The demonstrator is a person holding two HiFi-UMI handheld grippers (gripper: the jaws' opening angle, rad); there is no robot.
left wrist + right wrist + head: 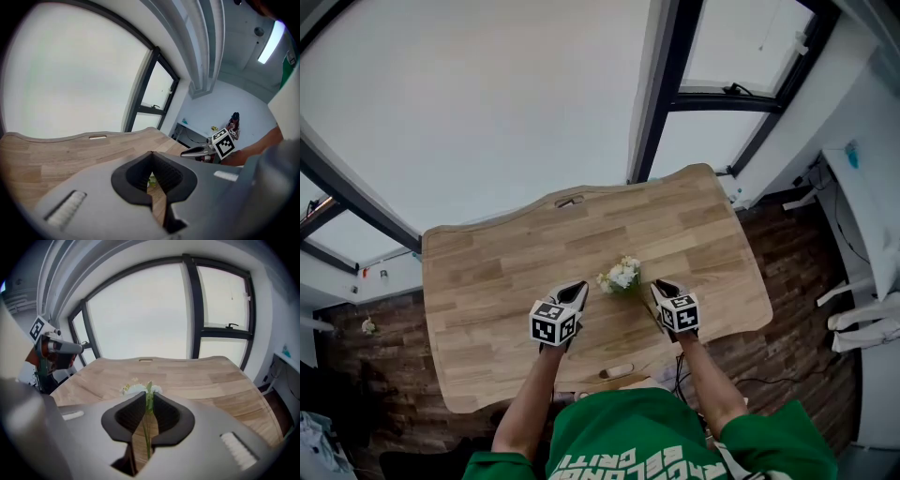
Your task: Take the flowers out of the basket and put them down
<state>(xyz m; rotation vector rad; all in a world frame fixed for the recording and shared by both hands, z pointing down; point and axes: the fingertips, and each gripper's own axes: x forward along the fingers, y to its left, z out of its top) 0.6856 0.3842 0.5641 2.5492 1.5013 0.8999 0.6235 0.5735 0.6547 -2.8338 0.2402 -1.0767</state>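
Observation:
A small bunch of white flowers with a thin green stem sits low over the wooden table, between my two grippers. In the right gripper view the blooms show just past the tips, and the stem runs back between the jaws. My right gripper is shut on that stem. My left gripper is just left of the flowers, jaws together and holding nothing; a scrap of green shows behind them. No basket is in view.
The table has a wavy outline and a handle slot near its far edge. A small pale object lies at the near edge. Large windows stand behind the table. A white desk is to the right, on dark wood flooring.

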